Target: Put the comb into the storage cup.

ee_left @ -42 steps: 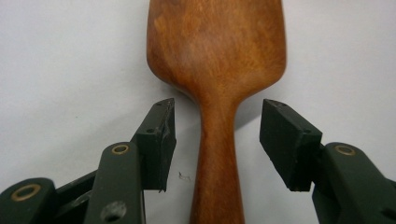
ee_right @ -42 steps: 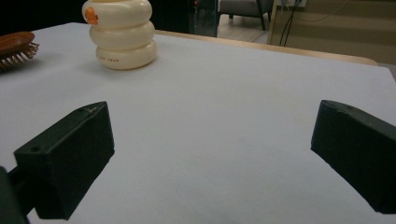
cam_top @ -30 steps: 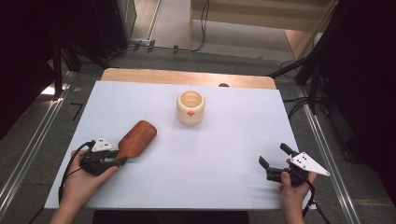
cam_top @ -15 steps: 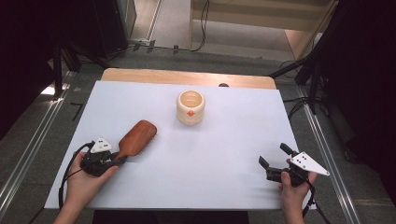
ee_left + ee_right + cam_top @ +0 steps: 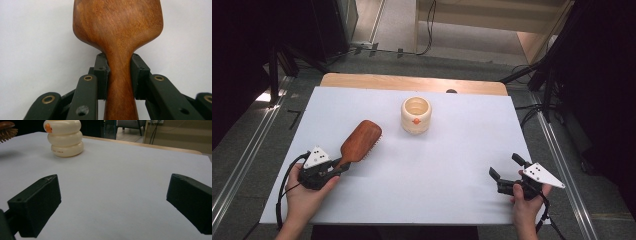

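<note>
High view shows a white surface (image 5: 452, 165) with a wooden strip along its far edge. A cream ribbed cup (image 5: 416, 115) with a small orange mark on its side stands near the middle of the far edge, well apart from both hands. Its mouth faces up, and only a pale inner wall and floor show; nothing inside it can be made out. No object lies between the cup and either claw.

Near the left front corner, the left claw (image 5: 339, 166) is closed on the handle of a wooden hairbrush (image 5: 359, 141). The brush head points away toward the far edge, wooden back turned up and bristles just showing along its right side. In the left gripper view the two black jaws press against both sides of the narrow neck of the hairbrush (image 5: 117, 37), just below where the head widens.

Near the right front corner, the right claw (image 5: 507, 166) is held by the person's right hand (image 5: 526, 200), jaws spread wide with nothing between them. The right gripper view looks across bare surface between its jaws toward the cup (image 5: 65, 137), with the bristles of the hairbrush (image 5: 7, 130) at the upper left edge.

Compared with a second ago, the left claw and brush sit slightly nearer the front edge; the cup and right claw are unchanged.
</note>
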Available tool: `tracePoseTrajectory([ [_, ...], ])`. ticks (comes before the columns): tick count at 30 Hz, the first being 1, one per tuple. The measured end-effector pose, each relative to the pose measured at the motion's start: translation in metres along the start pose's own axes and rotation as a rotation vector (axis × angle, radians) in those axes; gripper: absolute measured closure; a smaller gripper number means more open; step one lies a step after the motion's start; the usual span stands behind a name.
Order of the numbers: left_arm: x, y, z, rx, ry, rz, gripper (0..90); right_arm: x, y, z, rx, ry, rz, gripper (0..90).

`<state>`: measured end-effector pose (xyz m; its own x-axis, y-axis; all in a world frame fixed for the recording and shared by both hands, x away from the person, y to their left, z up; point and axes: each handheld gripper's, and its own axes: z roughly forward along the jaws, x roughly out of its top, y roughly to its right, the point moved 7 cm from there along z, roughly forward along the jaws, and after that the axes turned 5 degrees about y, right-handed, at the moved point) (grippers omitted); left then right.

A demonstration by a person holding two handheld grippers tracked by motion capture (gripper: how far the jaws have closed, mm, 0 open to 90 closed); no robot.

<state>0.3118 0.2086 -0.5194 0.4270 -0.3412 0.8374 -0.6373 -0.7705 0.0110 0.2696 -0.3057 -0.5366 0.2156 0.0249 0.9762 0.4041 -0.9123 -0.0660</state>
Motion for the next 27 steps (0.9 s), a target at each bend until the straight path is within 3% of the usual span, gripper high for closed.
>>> tracePoseTrajectory([
  [13,0.028,0.023,-0.004,-0.017,0.129,0.027,71.7,0.008,-0.004,0.001,-0.003,-0.02,0.015,0.0],
  [27,0.055,0.043,0.001,-0.038,0.211,0.035,71.7,0.049,-0.034,0.016,0.045,-0.015,0.023,0.0],
])
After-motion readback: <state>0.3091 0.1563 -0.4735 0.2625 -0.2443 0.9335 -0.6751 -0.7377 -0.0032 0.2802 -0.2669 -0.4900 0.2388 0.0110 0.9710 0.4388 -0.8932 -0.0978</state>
